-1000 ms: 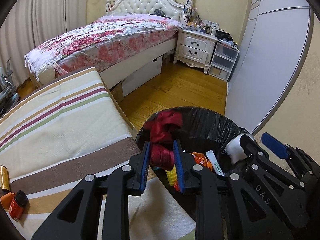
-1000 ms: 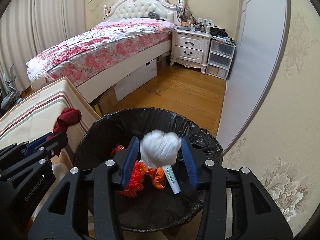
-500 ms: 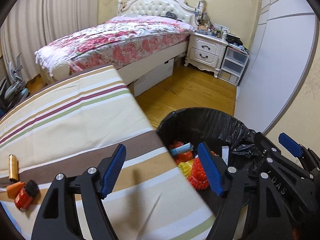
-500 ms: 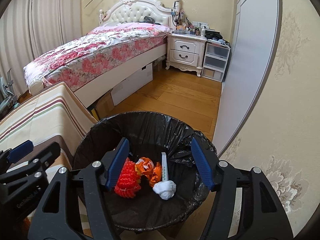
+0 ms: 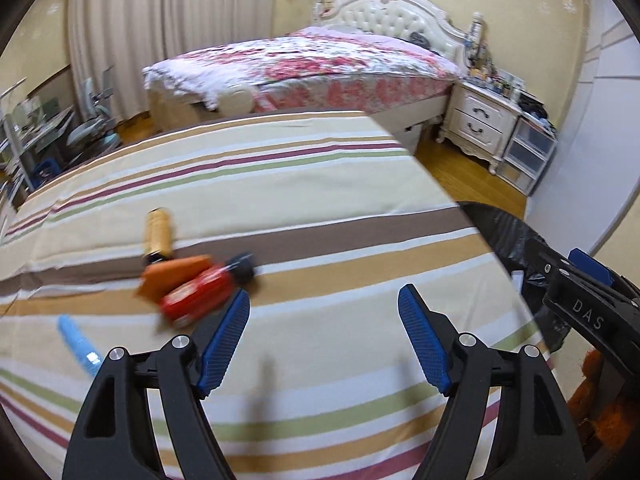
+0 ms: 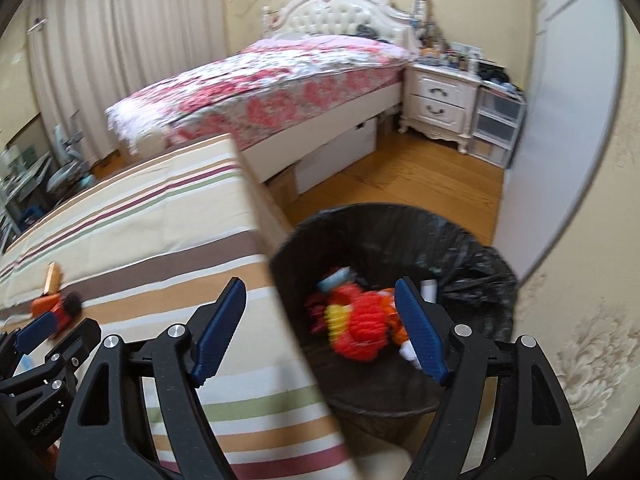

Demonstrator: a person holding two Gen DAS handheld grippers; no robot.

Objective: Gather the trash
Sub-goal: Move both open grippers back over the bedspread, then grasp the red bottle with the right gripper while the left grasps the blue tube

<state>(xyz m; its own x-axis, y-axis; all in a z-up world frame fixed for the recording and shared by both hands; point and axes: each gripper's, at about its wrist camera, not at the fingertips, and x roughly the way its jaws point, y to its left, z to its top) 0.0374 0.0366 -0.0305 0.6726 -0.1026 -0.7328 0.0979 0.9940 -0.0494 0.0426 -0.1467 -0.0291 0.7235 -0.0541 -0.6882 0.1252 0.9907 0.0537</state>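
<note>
Both tongs (image 5: 323, 340) (image 6: 320, 330) gape empty beside the bin (image 6: 400, 232)

Floral bed (image 5: 320, 68), white nightstand (image 5: 478, 120), wood floor (image 6: 420, 176), pleated curtains (image 5: 160, 32), cream wallpaper (image 6: 592, 320)

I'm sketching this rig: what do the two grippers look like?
Both the left gripper and the right gripper have black, angular frames with cut-outs, silver screws and ribbed blue pads. The right one carries white lettering "DAS". No cables or sleeves show.

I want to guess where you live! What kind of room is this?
A bedroom, most likely: there's a bed with a flowery cover, a white nightstand beside it, and long curtains.
</note>
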